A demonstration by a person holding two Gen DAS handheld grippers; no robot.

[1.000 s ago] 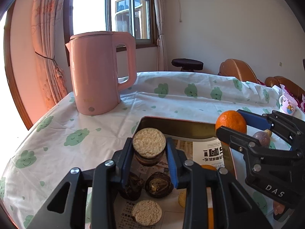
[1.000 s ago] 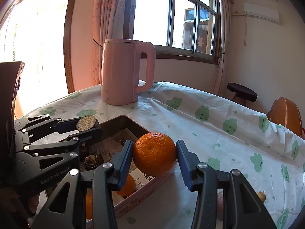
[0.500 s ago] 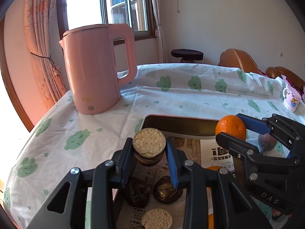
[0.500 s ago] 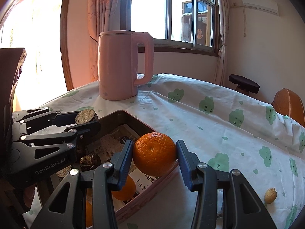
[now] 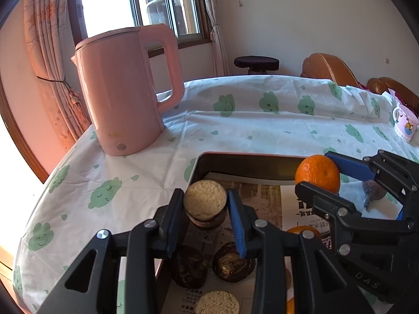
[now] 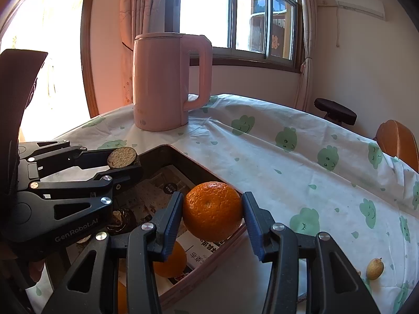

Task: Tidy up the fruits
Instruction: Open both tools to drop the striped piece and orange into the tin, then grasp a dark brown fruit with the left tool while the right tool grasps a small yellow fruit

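The counter (image 6: 301, 172), under a white cloth with green clouds, carries a pink kettle (image 6: 165, 83), a paper-lined tray (image 5: 251, 163), a cartoon mug (image 5: 404, 127) and a small yellowish fruit (image 6: 375, 268).

Black left gripper (image 5: 205, 219) and right gripper (image 6: 212, 218), blue-padded fingers (image 5: 237, 225), silver screws, white lettering

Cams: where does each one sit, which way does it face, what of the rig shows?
Left wrist: on the left gripper, looking along its fingers over the tray toward kettle and window; the right gripper shows at right.
Right wrist: on the right gripper, which clamps an orange above the tray's rim; the left gripper shows at left.
Shared: both grippers, orange, tray, kettle.
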